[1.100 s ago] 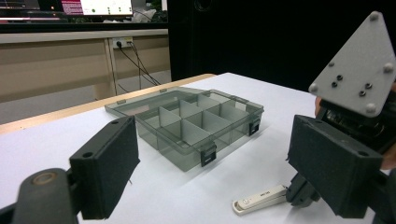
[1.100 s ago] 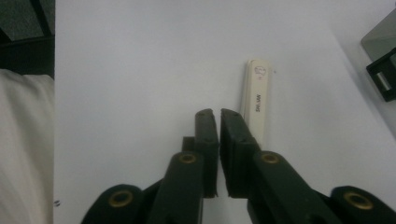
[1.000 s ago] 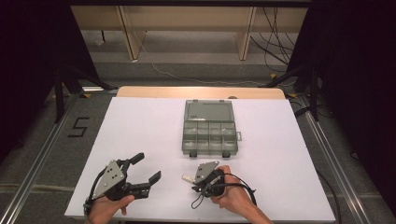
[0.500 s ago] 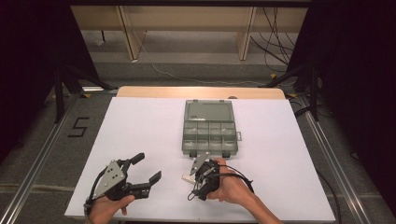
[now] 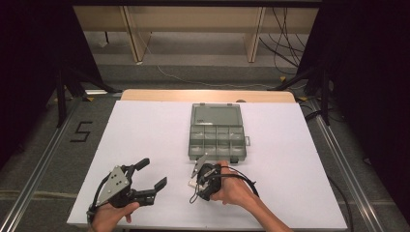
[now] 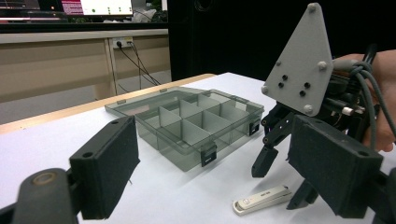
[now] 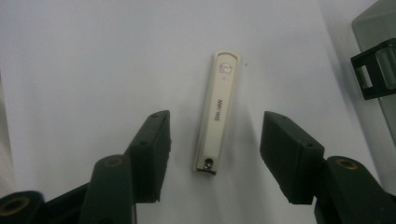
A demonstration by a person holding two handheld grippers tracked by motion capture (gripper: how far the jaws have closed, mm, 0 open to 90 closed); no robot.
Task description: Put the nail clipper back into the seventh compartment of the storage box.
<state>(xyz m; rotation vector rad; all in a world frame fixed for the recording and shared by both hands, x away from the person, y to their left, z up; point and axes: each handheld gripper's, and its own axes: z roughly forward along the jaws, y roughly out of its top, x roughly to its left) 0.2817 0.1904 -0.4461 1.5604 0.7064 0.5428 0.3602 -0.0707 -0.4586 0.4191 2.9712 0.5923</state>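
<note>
1. In the high view my left gripper [image 5: 151, 174] sits at the lower left of the frame, jaws spread wide and holding nothing
2. My right gripper [image 5: 197, 176] is at lower centre of the high view, pointed down at the white table [image 5: 145, 130], just below the near edge of the compartment box [image 5: 216, 132]
3. In the right gripper view a cream nail clipper [image 7: 218, 112] lies flat on the table in the middle of the frame, between my two pads [image 7: 150, 154], which stand apart on either side without touching it, so that gripper is released
4. The clipper's long axis runs up the frame, leaning slightly right; it carries printed lettering
5. In the left gripper view the clipper [image 6: 261, 199] lies at lower centre, beneath the right gripper [image 6: 280, 179], with the translucent grey box [image 6: 187, 123], lid open, above and to the left of it
</note>
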